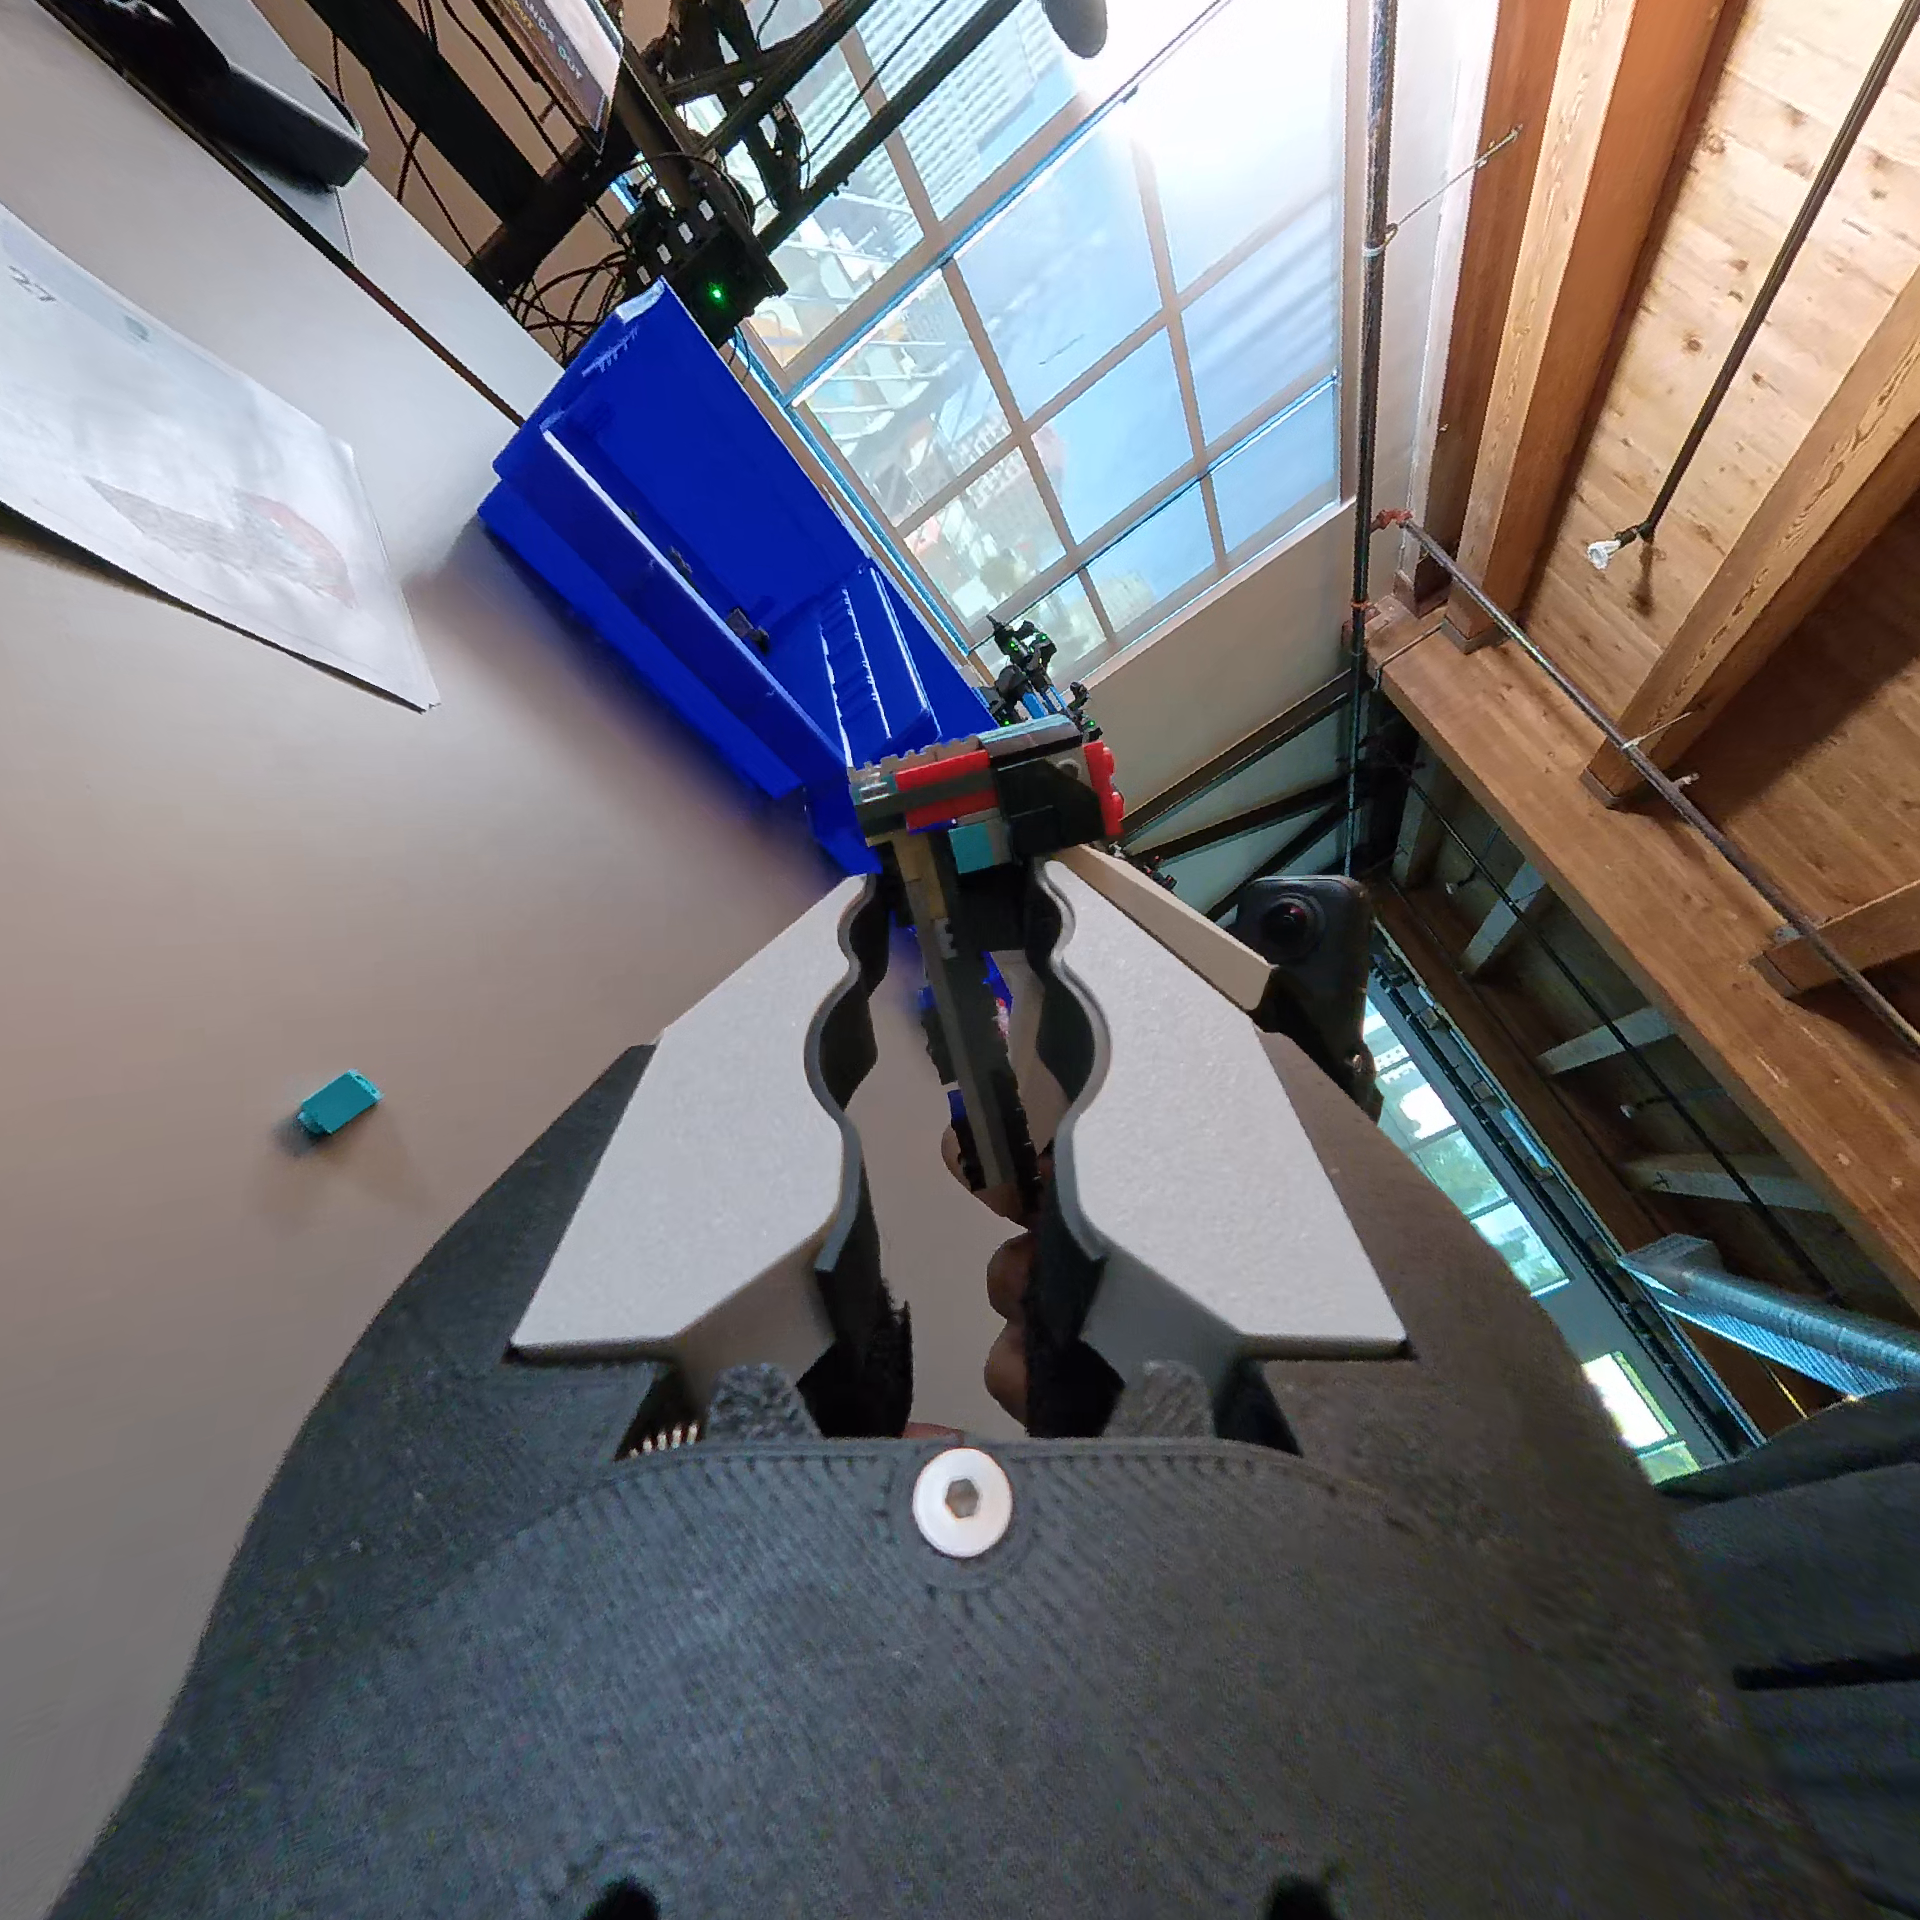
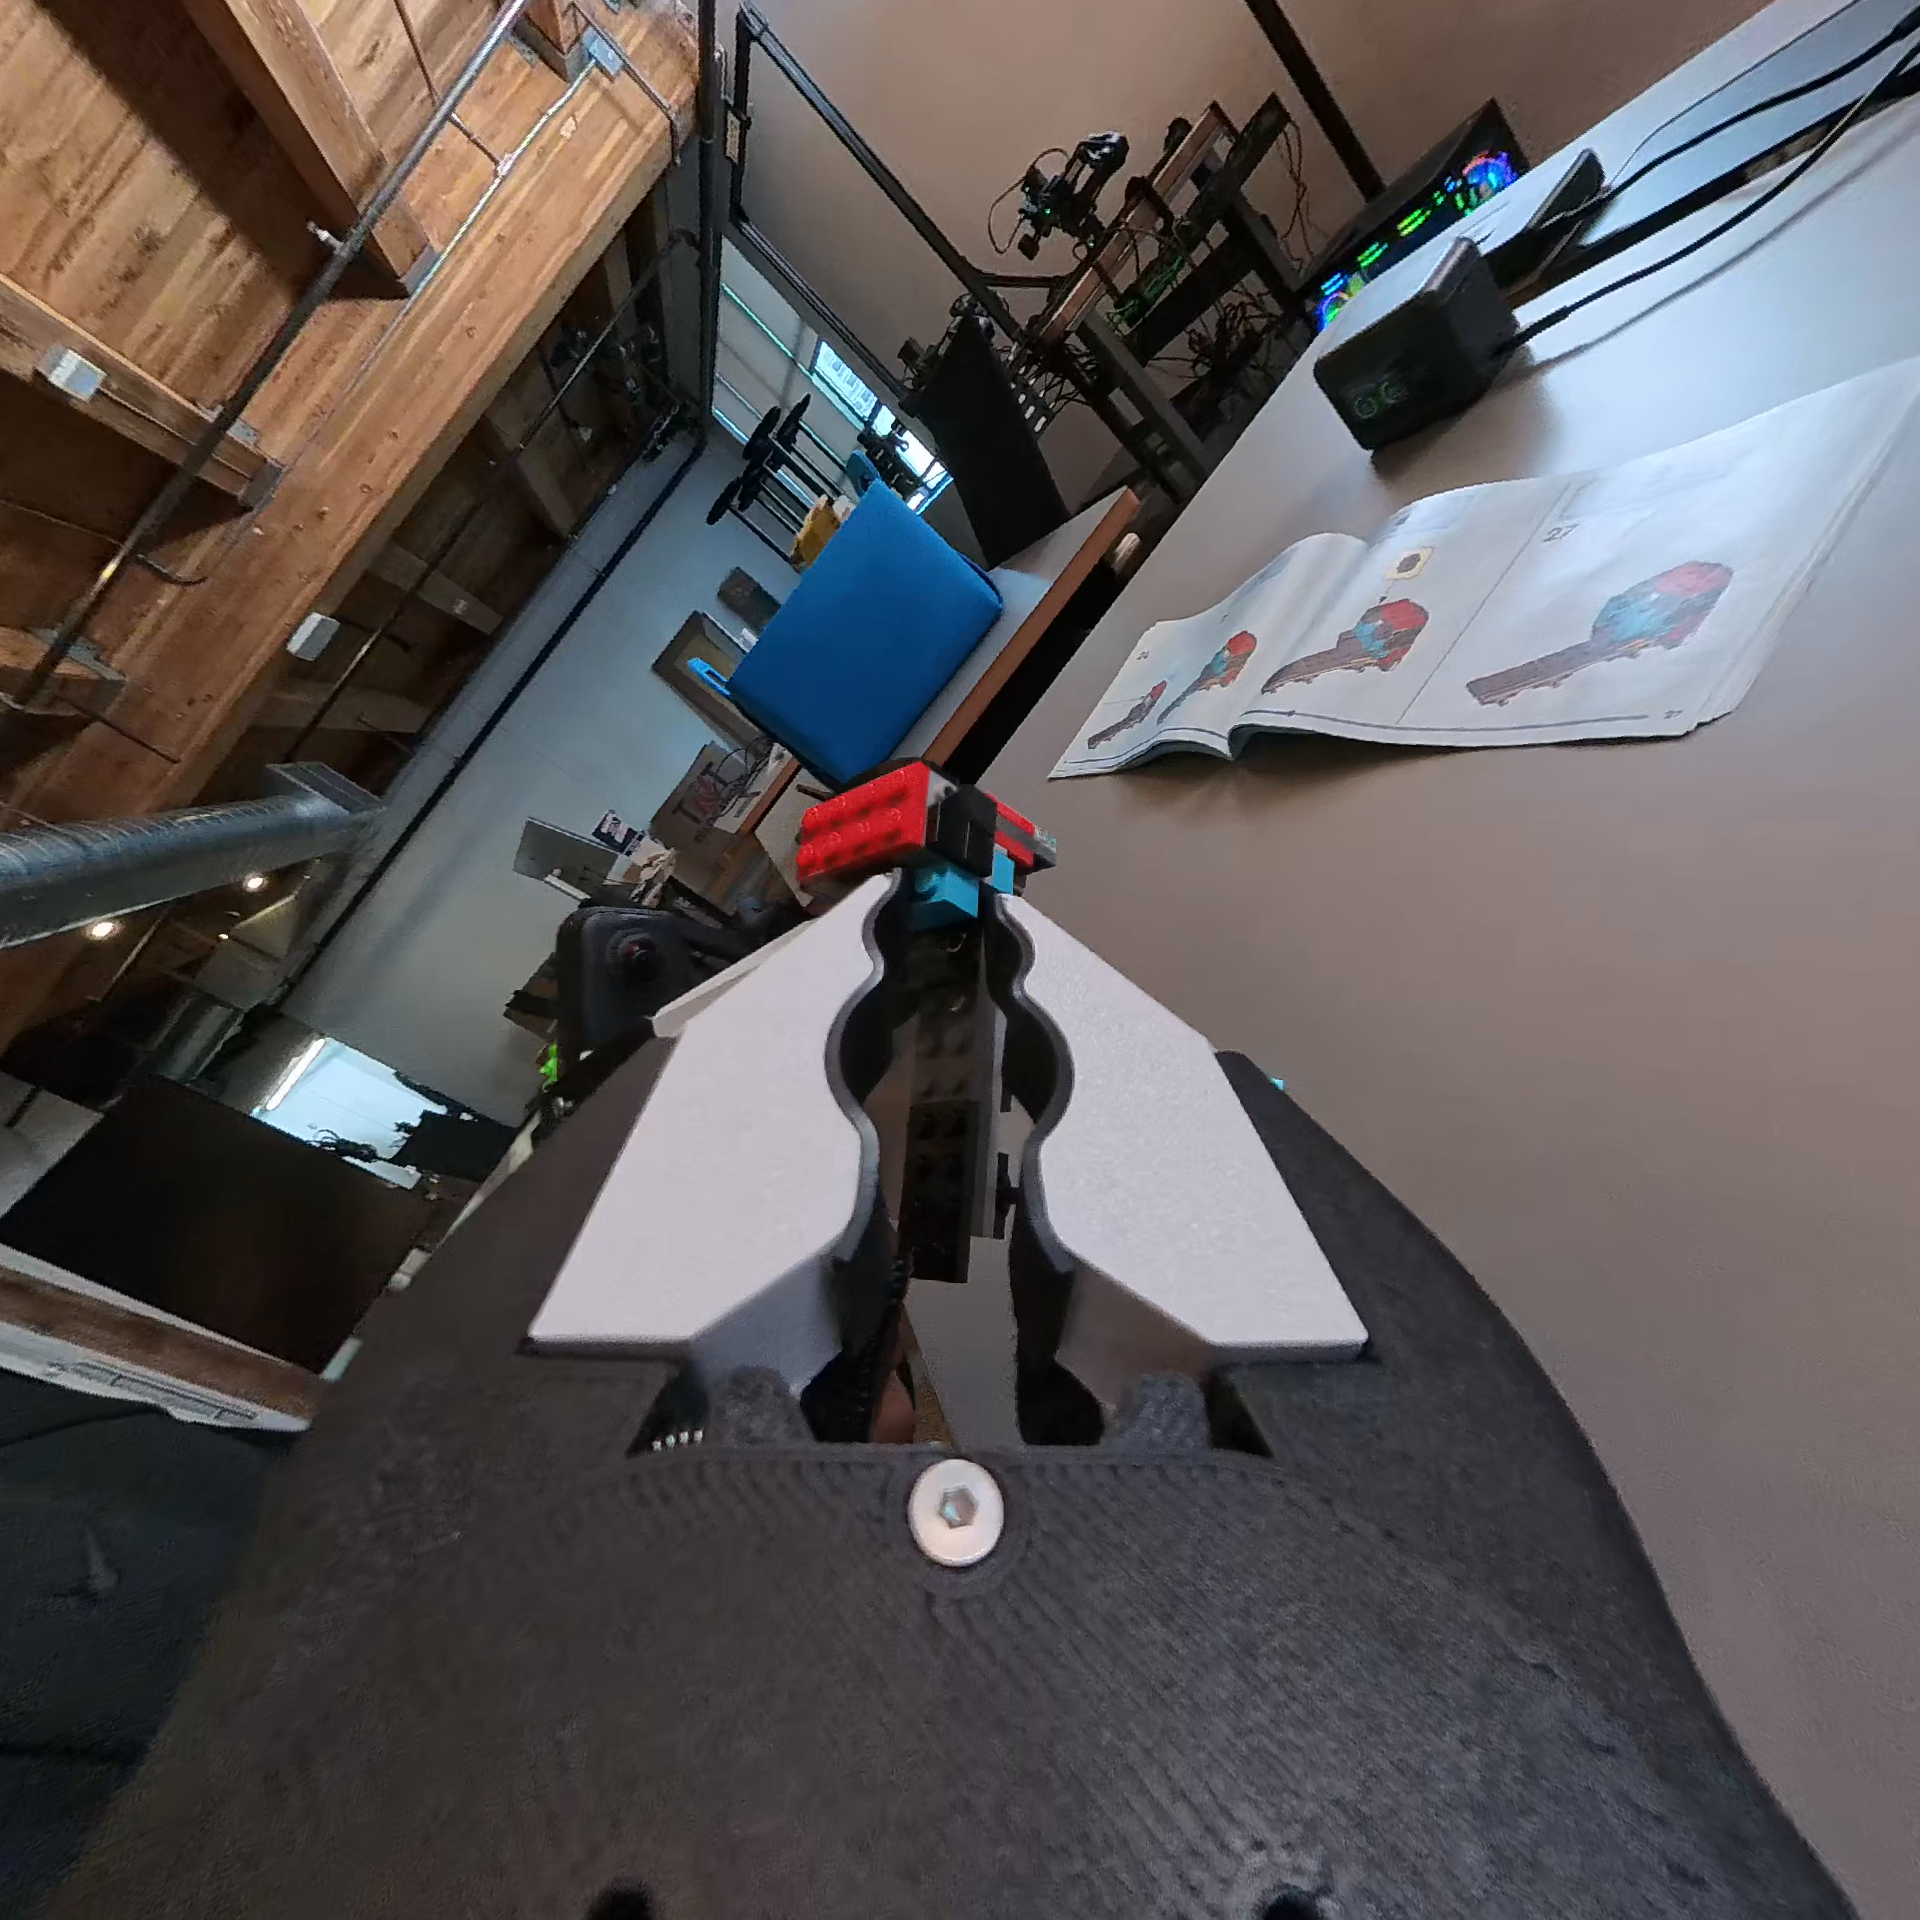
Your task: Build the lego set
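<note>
Gripping one lego model [image 1: 982,821], both tools [image 1: 951,894] [image 2: 940,894] hang off-table.

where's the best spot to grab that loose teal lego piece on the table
Probably from above, fingers closing across the two long sides of the teal piece. It looks like a small flat block lying alone on the bare table, so nothing blocks a top-down approach.

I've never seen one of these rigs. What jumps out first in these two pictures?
The half-built lego model, red, black and teal, sits between both grippers' pale fingers in the middle of each view. On the brown table, an open instruction booklet lies to the right wrist view's right, and a loose teal brick lies alone.
</note>
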Motion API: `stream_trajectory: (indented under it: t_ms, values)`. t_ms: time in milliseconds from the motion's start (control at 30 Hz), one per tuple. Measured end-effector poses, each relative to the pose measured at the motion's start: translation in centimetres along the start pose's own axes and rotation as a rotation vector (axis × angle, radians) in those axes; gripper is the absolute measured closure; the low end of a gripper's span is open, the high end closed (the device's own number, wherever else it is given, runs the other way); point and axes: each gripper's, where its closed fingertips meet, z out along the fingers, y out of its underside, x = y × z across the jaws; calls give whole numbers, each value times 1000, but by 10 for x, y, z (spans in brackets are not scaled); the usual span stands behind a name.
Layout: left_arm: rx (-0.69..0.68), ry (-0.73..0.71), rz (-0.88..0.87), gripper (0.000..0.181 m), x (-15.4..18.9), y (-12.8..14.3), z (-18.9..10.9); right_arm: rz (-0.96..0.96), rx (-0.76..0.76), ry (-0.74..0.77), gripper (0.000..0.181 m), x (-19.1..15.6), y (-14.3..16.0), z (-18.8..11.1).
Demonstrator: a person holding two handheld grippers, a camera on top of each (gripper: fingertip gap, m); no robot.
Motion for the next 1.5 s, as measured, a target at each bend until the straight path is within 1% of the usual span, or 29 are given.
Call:
stream_trajectory:
  t_ms: [467, 600, 733, 800, 900, 1267, 1500]
  values:
    - [-2, -9, 2, 155, 0, 0, 2, -60, 14, 35, 170, 2, -1, 0]
    - [4, -18, 1, 155, -3, 0, 3, -33, 7, 35, 170, 4, 0, 1]
    - [23, -18, -39, 155, -5, 0, 4, 0, -7, 6, 167, 5, 1, 1]
    - [26, -19, -32, 155, -5, 0, 4, -8, -13, 6, 165, 5, 3, 2]
    - [23, -19, -16, 155, -3, 0, 5, -16, -12, 3, 169, 4, 3, 2]
    - [12, -13, 22, 155, -2, 0, 4, -48, -8, 5, 169, 3, 3, 2]
    - [9, -13, 21, 155, -3, 1, 4, -22, -14, -1, 169, 3, 4, 2]
